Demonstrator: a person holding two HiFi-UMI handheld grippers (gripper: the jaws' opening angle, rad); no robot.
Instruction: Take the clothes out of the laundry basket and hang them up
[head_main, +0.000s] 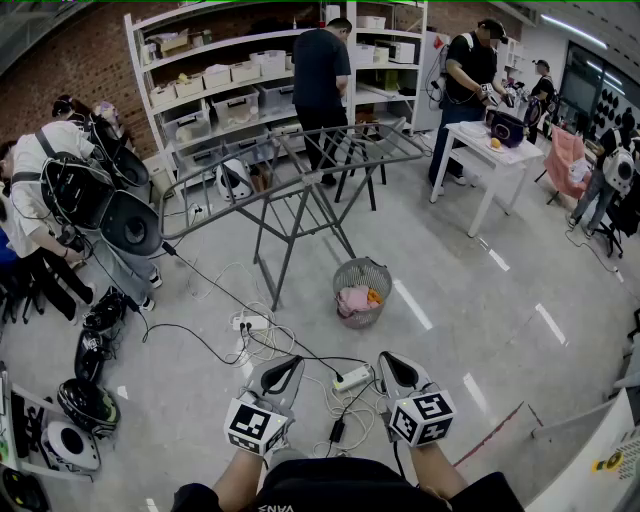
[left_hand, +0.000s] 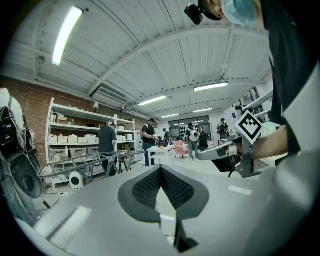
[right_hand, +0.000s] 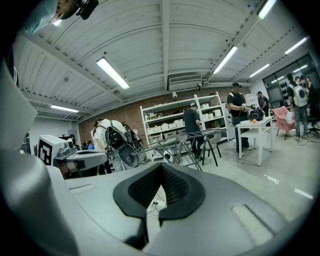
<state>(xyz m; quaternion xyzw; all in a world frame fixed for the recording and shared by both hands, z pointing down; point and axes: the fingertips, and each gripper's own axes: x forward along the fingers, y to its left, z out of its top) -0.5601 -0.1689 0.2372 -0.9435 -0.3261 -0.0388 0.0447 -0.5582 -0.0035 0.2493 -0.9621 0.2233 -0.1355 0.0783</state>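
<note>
As we hold the left gripper (head_main: 283, 374) and right gripper (head_main: 397, 372) shut and empty, well apart from the laundry basket (head_main: 381, 272), the cables (head_main: 262, 336) lying between could trip us.

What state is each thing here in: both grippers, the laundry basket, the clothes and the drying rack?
left gripper: shut, empty
right gripper: shut, empty
laundry basket: upright on the floor, clothes inside
clothes: bundled in the basket, not yet hung
drying rack: unfolded, standing, nothing hung on it
</note>
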